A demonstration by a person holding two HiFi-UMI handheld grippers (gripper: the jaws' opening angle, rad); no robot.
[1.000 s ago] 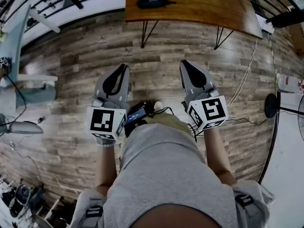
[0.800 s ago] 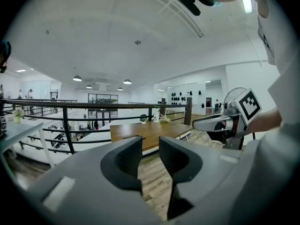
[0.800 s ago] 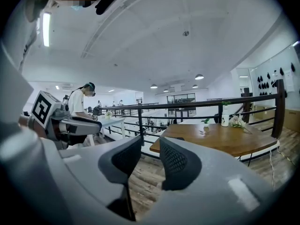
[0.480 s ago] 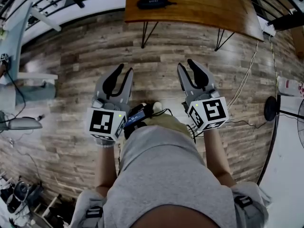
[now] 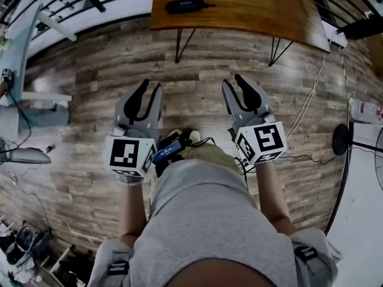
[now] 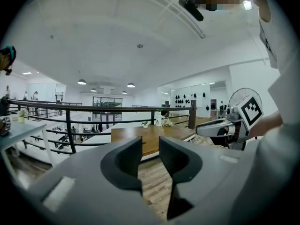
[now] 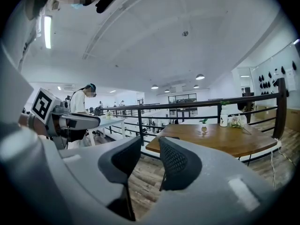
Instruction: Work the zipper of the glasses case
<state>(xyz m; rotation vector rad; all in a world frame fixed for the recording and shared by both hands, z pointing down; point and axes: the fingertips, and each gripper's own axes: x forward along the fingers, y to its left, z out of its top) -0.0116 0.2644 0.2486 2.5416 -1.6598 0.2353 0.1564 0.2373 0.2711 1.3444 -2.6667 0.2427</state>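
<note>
The black glasses case (image 5: 185, 5) lies on the wooden table (image 5: 251, 11) at the top of the head view, well ahead of both grippers. My left gripper (image 5: 152, 85) is held over the plank floor, its jaws opening with nothing between them. My right gripper (image 5: 233, 81) hovers beside it, open and empty. In the left gripper view the jaws (image 6: 150, 144) stand apart, pointing toward the table (image 6: 140, 137). The right gripper view shows its jaws (image 7: 150, 146) apart as well, with the table (image 7: 220, 137) beyond.
A black railing (image 7: 187, 108) runs behind the table. A small plant (image 7: 204, 124) and a bottle (image 7: 224, 120) stand on the table. A cable (image 5: 308, 100) and a fan base (image 5: 341, 133) lie at the right, a white table (image 5: 42, 100) at the left.
Both grippers' jaws went from shut to open. The grippers sit slightly higher in the head view, and the table has slid a little up and left.
</note>
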